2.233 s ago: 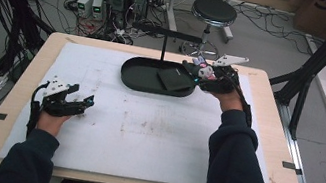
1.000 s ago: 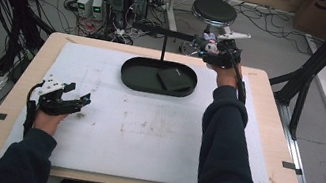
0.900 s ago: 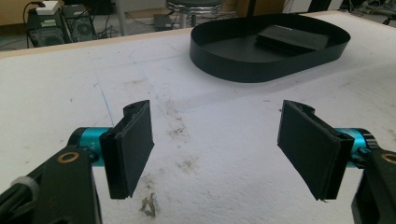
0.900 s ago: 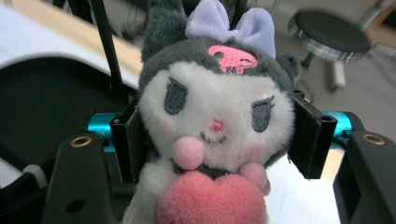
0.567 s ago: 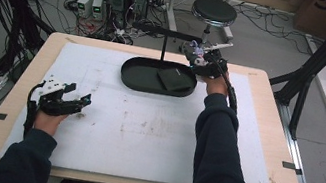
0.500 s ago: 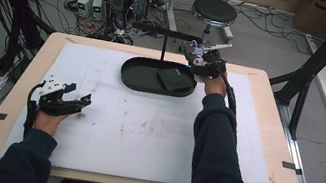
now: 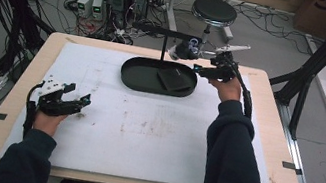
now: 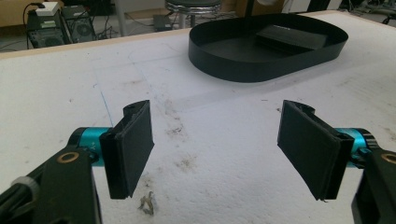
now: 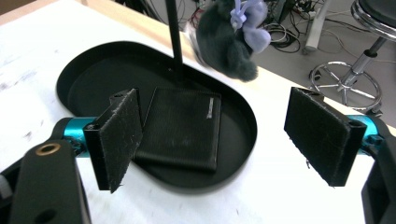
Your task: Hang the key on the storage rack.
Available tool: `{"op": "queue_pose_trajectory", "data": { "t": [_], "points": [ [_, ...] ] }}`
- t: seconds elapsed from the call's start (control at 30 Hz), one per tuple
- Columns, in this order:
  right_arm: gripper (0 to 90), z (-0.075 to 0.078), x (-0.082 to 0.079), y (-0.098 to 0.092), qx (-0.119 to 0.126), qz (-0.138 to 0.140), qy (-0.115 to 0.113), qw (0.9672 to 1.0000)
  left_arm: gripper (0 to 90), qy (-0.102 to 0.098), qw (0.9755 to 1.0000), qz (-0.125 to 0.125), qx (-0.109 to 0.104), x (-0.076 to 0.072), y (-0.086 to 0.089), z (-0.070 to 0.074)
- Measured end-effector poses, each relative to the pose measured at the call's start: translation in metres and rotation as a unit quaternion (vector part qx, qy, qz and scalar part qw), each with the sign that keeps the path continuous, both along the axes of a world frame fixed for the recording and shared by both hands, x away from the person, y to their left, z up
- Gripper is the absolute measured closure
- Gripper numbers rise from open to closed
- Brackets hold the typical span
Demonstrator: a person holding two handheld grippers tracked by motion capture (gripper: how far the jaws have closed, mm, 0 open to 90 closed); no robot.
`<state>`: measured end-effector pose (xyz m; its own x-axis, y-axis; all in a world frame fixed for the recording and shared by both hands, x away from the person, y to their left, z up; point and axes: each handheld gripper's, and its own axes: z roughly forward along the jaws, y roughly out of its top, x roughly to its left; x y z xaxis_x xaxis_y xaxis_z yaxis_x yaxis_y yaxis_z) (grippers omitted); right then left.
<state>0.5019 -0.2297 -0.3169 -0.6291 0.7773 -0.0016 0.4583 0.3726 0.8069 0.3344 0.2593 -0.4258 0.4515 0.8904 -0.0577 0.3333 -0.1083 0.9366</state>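
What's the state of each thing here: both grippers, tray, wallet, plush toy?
Left gripper: open, empty, low over the white mat.
Right gripper: open, empty, held at the tray's right end.
Tray: flat on the mat, holding the wallet.
Wallet: closed, lying flat.
Plush toy: hanging above the tray, blurred.

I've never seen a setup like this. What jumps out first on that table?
A black oval tray sits at the far middle of the white-covered table, with a black wallet lying flat inside it. A grey plush toy hangs beside the thin post at the tray's far edge. The right gripper hovers open by it; the left gripper rests open near the left edge.
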Motion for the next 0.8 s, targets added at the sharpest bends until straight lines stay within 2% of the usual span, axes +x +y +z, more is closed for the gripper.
{"op": "queue_pose_trajectory", "data": {
  "t": [0.07, 0.1, 0.13, 0.2, 0.27, 0.33, 0.4, 0.43, 0.47, 0.67, 0.8],
  "points": [
    [20.0, 0.005, -0.010, -0.006, -0.005, 0.006, -0.007, 0.9999, 26.5, 0.000, 1.0000, 0.000, -0.001, 0.000, 0.000, 0.000],
    [20.3, 0.006, -0.018, -0.009, -0.008, 0.005, -0.035, 0.9993, 26.5, 0.001, 1.0000, 0.000, -0.002, 0.000, 0.000, 0.000],
    [20.3, 0.007, -0.025, -0.013, -0.011, 0.004, -0.050, 0.9987, 26.5, 0.001, 1.0000, 0.000, -0.002, 0.000, 0.000, 0.000],
    [20.2, 0.009, -0.035, -0.024, 0.001, 0.003, -0.045, 0.9990, 26.5, 0.001, 1.0000, -0.002, -0.003, 0.000, 0.000, 0.000],
    [20.2, 0.008, -0.048, -0.035, 0.013, 0.000, -0.051, 0.9986, 26.5, 0.001, 1.0000, -0.002, -0.005, 0.000, 0.000, 0.000],
    [20.2, 0.007, -0.056, -0.043, -0.001, -0.008, -0.018, 0.9998, 26.5, 0.001, 1.0000, -0.002, -0.007, 0.000, -0.001, 0.000],
    [20.0, 0.000, -0.069, -0.049, 0.000, -0.005, -0.022, 0.9998, 26.5, 0.000, 1.0000, -0.005, -0.007, 0.000, -0.003, 0.000],
    [20.0, -0.003, -0.075, -0.050, -0.008, -0.003, -0.014, 0.9999, 26.5, -0.001, 1.0000, -0.005, -0.007, 0.000, -0.004, 0.001],
    [20.0, -0.007, -0.082, -0.052, -0.017, -0.011, -0.024, 0.9995, 26.5, 0.000, 1.0000, -0.006, -0.006, 0.001, -0.005, 0.001],
    [20.0, -0.039, -0.123, -0.063, -0.008, -0.016, -0.055, 0.9983, 26.5, -0.002, 0.9999, -0.007, -0.008, 0.001, -0.008, 0.001],
    [20.0, -0.058, -0.139, -0.071, -0.004, -0.024, -0.062, 0.9978, 26.5, -0.007, 0.9999, -0.006, -0.006, 0.001, -0.009, 0.001]
  ]
}}
